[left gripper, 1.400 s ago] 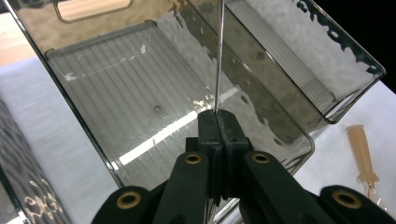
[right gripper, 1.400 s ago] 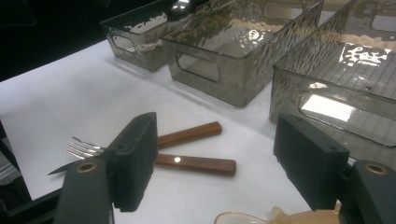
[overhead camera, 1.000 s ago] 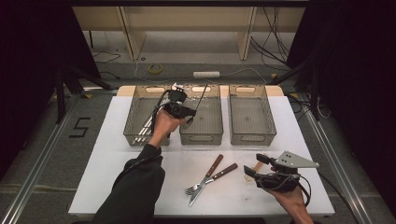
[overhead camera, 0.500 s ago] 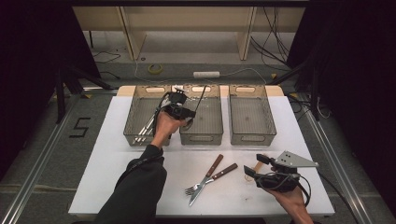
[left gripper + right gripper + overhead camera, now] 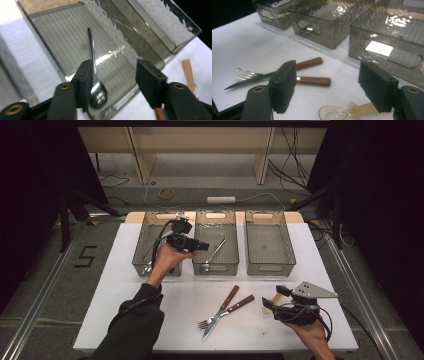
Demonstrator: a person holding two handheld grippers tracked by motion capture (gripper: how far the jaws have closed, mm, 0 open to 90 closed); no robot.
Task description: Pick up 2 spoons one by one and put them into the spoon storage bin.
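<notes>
A metal spoon (image 5: pixel 214 254) lies on the floor of the middle grey bin (image 5: pixel 216 268), its bowl toward the near wall. My left gripper (image 5: pixel 202 246) hovers over that bin's left side. Its jaws have just been opening and stand apart above the spoon (image 5: pixel 96 87), with nothing between the pads of the left gripper (image 5: pixel 113 72). A wooden-handled fork (image 5: pixel 226 311) and knife (image 5: pixel 220 310) lie crossed on the white table. My right gripper (image 5: pixel 272 299) rests open at the table's near right, over a clear plastic spoon (image 5: pixel 337 112); the fork (image 5: pixel 249 73) lies beyond its left jaw.
Three grey bins stand in a row at the back of the table (image 5: pixel 115 315). The left bin (image 5: pixel 142 251) holds some cutlery (image 5: pixel 147 266). The right bin (image 5: pixel 267 245) looks bare. Cables and a power strip (image 5: pixel 221 199) lie on the floor beyond.
The left gripper's jaws opened and let go of the metal spoon, which now lies in the middle bin. The left hand shifted slightly. The right hand kept still.
</notes>
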